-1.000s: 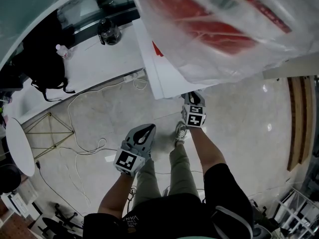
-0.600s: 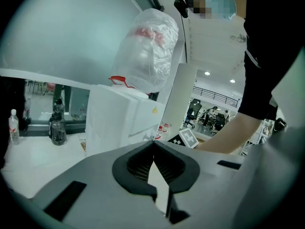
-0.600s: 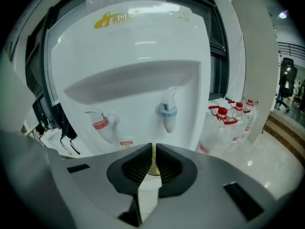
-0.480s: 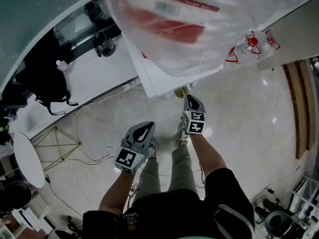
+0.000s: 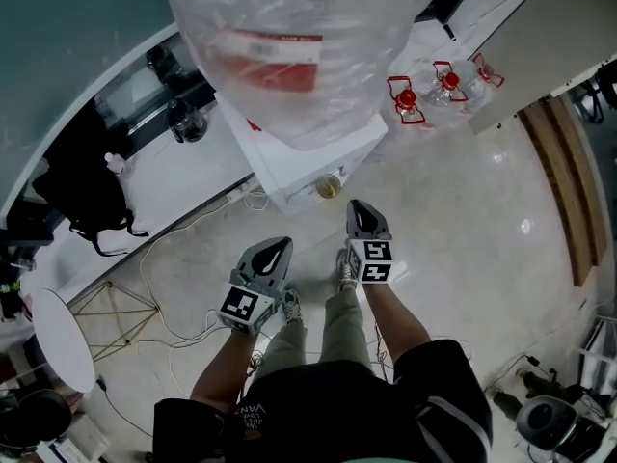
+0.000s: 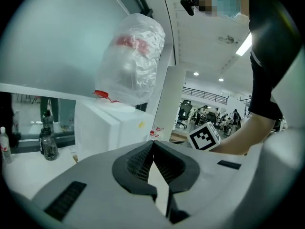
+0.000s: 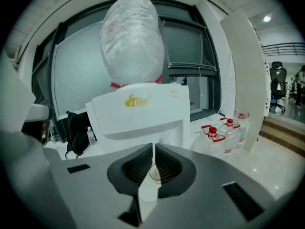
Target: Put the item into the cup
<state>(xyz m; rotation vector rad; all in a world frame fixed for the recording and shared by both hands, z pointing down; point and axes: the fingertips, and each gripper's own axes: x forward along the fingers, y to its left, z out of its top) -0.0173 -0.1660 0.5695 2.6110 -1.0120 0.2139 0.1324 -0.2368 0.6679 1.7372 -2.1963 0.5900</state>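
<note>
Beyond the right tongs [image 5: 356, 207] — closed, empty, like the left tongs [image 5: 281, 246] — stands the cup [image 5: 329, 186].

Plastic-shrouded bottle [image 5: 280, 46] tops a white water dispenser [image 5: 318, 157] at a window ledge

Three water jugs with red caps [image 5: 439, 85] stand to the dispenser's right, with a wooden step [image 5: 559, 191] farther right. On the white ledge to the left sit a dark glass pot [image 5: 186, 122], a small clear bottle [image 5: 116, 164] and a black backpack [image 5: 87, 186]. Loose cables [image 5: 183, 249] trail over the pale polished floor near left, beside a round white table [image 5: 63, 340].
</note>
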